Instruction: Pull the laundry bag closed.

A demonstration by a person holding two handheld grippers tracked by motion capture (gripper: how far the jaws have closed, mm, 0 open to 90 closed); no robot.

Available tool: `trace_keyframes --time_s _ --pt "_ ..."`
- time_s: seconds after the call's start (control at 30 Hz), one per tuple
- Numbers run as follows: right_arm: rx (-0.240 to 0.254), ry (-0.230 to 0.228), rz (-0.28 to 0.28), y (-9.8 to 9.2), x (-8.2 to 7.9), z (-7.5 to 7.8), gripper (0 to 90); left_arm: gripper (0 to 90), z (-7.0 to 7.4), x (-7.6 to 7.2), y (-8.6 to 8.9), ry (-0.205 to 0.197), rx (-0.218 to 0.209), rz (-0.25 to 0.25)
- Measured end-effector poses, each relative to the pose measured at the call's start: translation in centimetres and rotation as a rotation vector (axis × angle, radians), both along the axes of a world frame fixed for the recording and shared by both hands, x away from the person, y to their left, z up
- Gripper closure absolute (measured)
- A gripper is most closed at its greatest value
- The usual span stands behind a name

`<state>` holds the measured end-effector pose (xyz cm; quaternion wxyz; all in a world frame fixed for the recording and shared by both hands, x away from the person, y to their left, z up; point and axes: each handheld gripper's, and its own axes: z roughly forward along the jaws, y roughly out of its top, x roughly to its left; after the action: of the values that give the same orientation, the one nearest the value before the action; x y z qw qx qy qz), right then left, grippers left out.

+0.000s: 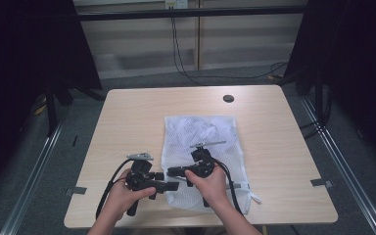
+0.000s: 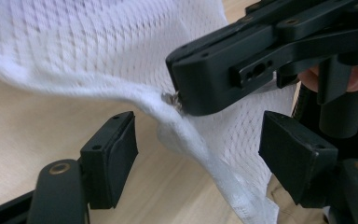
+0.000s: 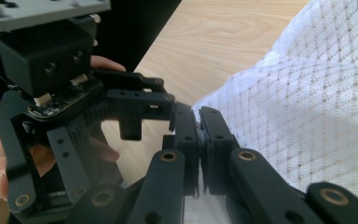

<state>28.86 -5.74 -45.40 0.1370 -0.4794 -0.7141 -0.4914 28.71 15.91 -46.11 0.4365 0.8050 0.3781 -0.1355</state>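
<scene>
A white mesh bag [image 1: 200, 134] lies flat on the wooden table [image 1: 127, 122]. My right gripper [image 1: 173, 172] points left and is shut on the bag's near left edge [image 3: 223, 107], its jaws pressed together on the fabric [image 3: 198, 140]. In the left gripper view that pinch lifts the hem [image 2: 121, 88], and a small metal zipper pull [image 2: 170, 98] shows at the right gripper's tip [image 2: 214, 79]. My left gripper [image 2: 200, 158] is open, its jaws on either side of the raised hem without touching it. From above, the left gripper [image 1: 172, 185] sits just in front of the right one.
A dark round disc [image 1: 228, 98] sits in the tabletop near the far edge. Black cables [image 1: 186, 68] trail over the floor behind the table, and dark curtains hang at both sides. The person's hands come in at the near table edge [image 1: 200, 223].
</scene>
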Motion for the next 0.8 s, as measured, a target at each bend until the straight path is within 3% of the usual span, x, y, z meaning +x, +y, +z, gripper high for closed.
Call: trace_keyframes --time_s 0.3,0.8 --pt "0.009 0.004 -0.005 -0.15 0.01 0.11 86.7 36.6 -0.37 0.42 -0.36 0.018 -0.008 0.001" --pt "0.018 0.002 -0.001 -0.45 0.05 0.15 86.7 60.7 -0.65 0.55 -0.72 0.072 -0.034 -0.006"
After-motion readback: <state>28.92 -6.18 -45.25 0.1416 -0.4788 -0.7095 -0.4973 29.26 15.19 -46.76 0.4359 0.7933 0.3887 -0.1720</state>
